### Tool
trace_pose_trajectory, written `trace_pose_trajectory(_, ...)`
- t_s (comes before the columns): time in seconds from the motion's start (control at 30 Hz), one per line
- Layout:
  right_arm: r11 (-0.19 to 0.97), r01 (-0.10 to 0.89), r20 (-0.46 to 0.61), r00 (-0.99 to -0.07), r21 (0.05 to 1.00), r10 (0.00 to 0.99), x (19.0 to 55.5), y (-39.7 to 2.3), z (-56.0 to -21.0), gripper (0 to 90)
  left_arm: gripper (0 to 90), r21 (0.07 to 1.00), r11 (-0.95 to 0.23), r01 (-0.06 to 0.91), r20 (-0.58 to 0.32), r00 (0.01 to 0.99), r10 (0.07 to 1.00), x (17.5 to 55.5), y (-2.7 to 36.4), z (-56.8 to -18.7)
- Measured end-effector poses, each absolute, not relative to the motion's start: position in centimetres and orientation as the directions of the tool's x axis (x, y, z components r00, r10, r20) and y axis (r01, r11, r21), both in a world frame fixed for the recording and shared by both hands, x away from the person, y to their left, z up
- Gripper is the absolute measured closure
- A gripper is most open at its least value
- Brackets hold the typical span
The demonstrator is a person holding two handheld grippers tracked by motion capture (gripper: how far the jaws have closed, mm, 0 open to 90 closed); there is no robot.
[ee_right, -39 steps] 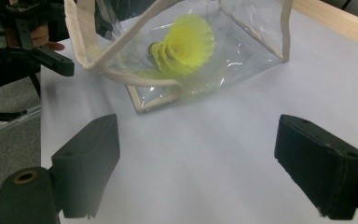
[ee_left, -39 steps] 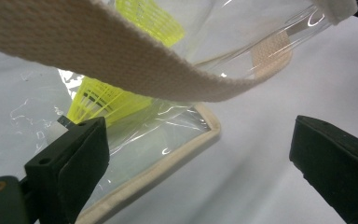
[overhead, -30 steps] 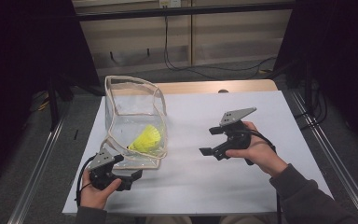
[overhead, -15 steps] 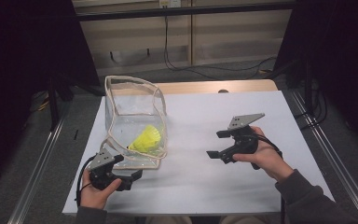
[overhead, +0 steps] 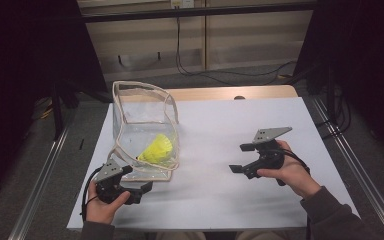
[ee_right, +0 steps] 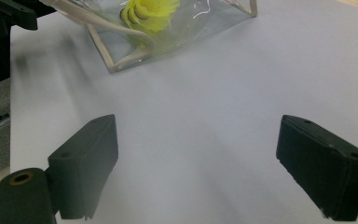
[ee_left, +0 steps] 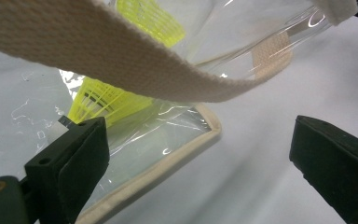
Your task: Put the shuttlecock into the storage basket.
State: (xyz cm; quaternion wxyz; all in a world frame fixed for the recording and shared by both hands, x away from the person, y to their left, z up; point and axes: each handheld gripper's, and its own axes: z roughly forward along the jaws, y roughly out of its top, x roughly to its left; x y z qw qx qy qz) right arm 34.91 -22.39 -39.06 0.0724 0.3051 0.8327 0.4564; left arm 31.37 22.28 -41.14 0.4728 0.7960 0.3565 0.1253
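A clear plastic bag [overhead: 142, 120] with beige trim stands on the white table [overhead: 230, 120], left of middle. A yellow shuttlecock [overhead: 158, 148] lies inside it. My left gripper [overhead: 141, 190] sits at the bag's near corner with its jaws open. In the left gripper view [ee_left: 200, 154] the bag's trimmed edge [ee_left: 186, 151] runs between the jaws, the shuttlecock [ee_left: 105, 100] lies behind the plastic, and a beige strap [ee_left: 121, 60] hangs across above. My right gripper [overhead: 239, 158] hovers low over bare table to the right, open [ee_right: 196, 163], with nothing between its jaws, facing the bag [ee_right: 177, 37].
The table's wooden far edge [overhead: 220, 93] borders a dark gap with cables. Metal rails [overhead: 347, 165] run along both sides of the table. The left hand's gripper [ee_right: 4, 18] shows dark at the top left of the right gripper view.
The right gripper has drifted right and lower toward the table, still open. The left gripper and the bag have stayed put.
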Motion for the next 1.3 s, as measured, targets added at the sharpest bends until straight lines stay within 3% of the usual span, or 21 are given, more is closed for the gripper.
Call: trace_pose_trajectory(1.3, 0.328, 0.498, 0.188, -0.734, 0.803, 0.653, 32.2, -27.9, -42.8, 12.1, 4.8, 0.84, -0.304, 0.45, -0.136, 0.716, 0.685, 31.4, 22.1, -41.2)
